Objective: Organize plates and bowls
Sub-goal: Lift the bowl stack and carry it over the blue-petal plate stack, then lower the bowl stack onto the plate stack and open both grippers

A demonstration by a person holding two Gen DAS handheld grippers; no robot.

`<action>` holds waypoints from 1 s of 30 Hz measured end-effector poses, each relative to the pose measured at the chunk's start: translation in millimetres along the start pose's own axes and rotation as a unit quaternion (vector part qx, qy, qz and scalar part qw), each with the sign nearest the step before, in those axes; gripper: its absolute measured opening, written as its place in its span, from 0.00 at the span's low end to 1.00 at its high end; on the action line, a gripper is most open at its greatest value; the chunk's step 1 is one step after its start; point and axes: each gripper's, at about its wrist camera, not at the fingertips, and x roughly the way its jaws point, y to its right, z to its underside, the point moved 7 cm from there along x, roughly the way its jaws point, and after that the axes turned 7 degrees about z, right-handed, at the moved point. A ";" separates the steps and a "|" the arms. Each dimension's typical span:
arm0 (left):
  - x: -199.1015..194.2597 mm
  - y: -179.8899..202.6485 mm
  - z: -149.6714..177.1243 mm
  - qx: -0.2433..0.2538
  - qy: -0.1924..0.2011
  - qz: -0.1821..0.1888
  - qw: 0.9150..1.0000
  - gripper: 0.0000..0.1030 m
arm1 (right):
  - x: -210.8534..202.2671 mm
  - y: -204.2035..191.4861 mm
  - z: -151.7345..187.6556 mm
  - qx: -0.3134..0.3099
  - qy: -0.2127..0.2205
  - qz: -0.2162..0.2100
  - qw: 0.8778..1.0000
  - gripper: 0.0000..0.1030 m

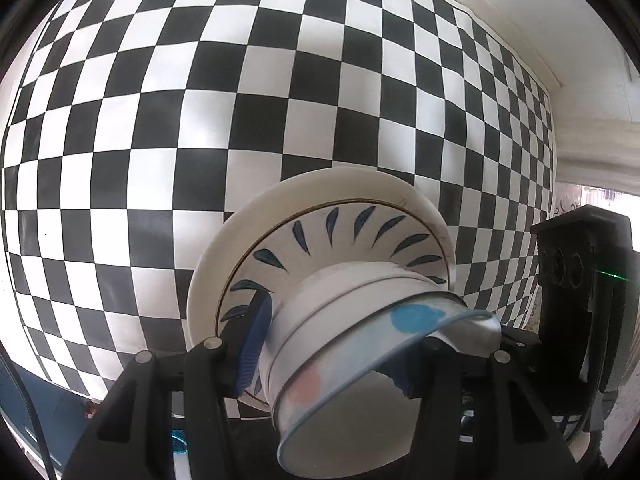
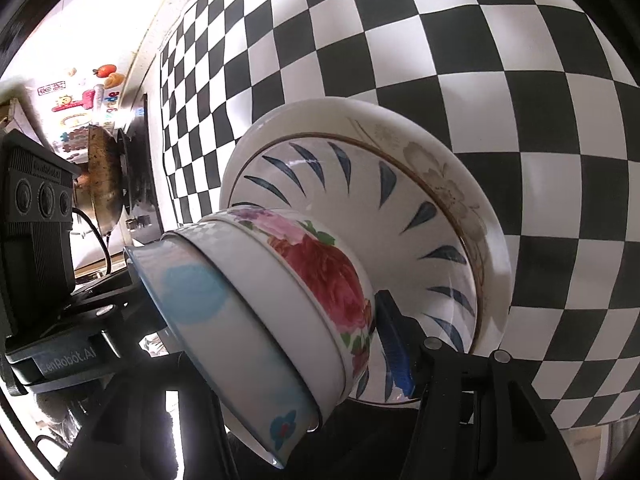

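Left wrist: both grippers (image 1: 332,356) (image 2: 280,344) clamp stacked bowls (image 1: 360,320) above the open checkered table (image 1: 160,120).

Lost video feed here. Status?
Left gripper and right gripper clamp stacked dishes: white plates, floral bowls. Above checkered tablecloth. Nothing obstructing.

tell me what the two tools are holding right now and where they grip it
Both tools hold one stack of nested bowls and plates. The left tool and right tool each clamp the stack's edge from opposite sides.
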 end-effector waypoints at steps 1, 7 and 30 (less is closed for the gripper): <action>0.8 -1.6 0.4 -0.002 -0.001 0.001 1.000 0.48 | 2.4 -0.5 -2.1 0.002 -0.001 0.002 1.000 0.56; 1.8 -1.7 1.0 -0.006 0.000 0.004 1.000 0.49 | 10.1 -9.4 -12.0 -0.001 -0.001 0.011 1.000 0.56; -6.9 -10.4 6.6 -0.001 0.019 -0.008 1.000 0.49 | 5.8 -22.1 -11.0 -0.031 0.030 0.066 0.997 0.53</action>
